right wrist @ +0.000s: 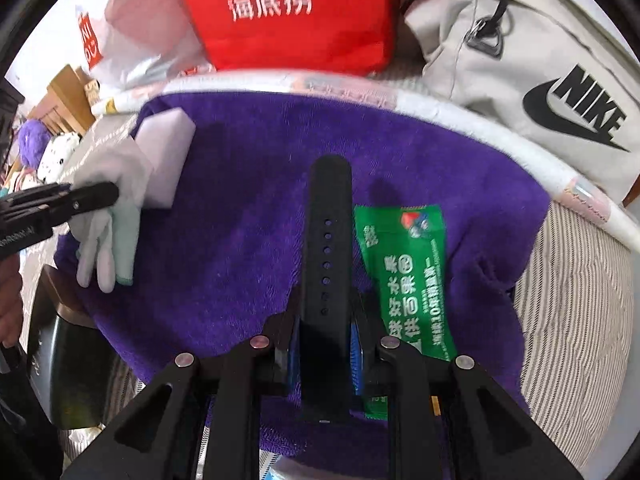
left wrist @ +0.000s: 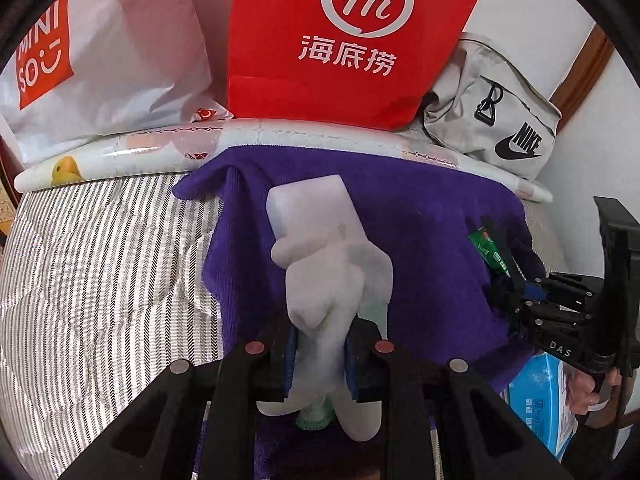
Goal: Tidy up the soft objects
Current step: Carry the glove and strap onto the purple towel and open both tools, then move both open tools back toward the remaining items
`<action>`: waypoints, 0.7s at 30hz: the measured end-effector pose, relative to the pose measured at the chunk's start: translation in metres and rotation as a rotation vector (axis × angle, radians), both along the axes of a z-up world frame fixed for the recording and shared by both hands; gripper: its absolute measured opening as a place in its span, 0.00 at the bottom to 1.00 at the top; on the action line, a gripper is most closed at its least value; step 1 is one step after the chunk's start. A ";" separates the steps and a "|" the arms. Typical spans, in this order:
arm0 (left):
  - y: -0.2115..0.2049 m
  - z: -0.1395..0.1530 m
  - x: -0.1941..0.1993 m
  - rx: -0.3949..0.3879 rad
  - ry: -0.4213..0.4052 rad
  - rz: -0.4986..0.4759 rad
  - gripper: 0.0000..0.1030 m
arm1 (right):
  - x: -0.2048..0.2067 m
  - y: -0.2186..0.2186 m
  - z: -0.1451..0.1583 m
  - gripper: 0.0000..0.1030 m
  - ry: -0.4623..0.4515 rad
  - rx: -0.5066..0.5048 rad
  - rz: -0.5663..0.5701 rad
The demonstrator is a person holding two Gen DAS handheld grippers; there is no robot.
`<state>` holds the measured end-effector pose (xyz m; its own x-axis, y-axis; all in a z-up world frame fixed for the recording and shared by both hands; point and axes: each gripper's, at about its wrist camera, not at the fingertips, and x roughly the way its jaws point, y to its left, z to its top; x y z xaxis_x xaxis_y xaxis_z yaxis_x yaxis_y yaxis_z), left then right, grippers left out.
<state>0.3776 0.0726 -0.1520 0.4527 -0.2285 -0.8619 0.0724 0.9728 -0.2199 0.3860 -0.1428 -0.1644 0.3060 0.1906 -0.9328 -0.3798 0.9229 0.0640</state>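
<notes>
A purple towel [left wrist: 432, 208] is spread over the bed. My left gripper [left wrist: 320, 360] is shut on a white glove [left wrist: 336, 288] with a pale green cuff, whose fingers hang down over the towel. Just beyond the glove, a white foam block [left wrist: 316, 212] lies on the towel. In the right wrist view my right gripper [right wrist: 326, 356] is shut on a black strap [right wrist: 328, 240] with a row of holes, held over the towel [right wrist: 240, 220]. A green packet [right wrist: 404, 276] lies flat just right of the strap. The left gripper [right wrist: 96, 196], glove [right wrist: 108, 216] and block [right wrist: 166, 156] show at the left there.
Behind the towel stand a red paper bag [left wrist: 340, 40], a white Miniso bag [left wrist: 100, 60] and a grey Nike bag [left wrist: 492, 116], with a rolled white mat [left wrist: 120, 156] in front of them. Striped mattress [left wrist: 100, 280] lies to the left. A blue box [left wrist: 540, 400] sits at the lower right.
</notes>
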 end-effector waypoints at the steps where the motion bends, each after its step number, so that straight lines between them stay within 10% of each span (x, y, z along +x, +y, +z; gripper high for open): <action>1: 0.000 0.000 0.000 0.003 -0.002 -0.003 0.20 | 0.001 0.001 -0.002 0.19 0.010 -0.005 0.003; 8: -0.001 0.000 -0.001 0.013 0.012 -0.017 0.23 | 0.000 0.005 -0.005 0.22 0.031 -0.038 0.038; 15: 0.000 0.005 -0.005 0.025 0.036 -0.016 0.55 | -0.003 0.004 0.003 0.53 0.032 -0.036 0.030; 21: 0.005 0.021 -0.022 0.051 0.009 0.009 0.55 | -0.017 -0.002 0.027 0.57 -0.035 -0.022 -0.003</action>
<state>0.3559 0.0775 -0.1314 0.4470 -0.1803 -0.8762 0.0621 0.9834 -0.1706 0.3686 -0.1448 -0.1375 0.3390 0.1692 -0.9255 -0.3790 0.9249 0.0302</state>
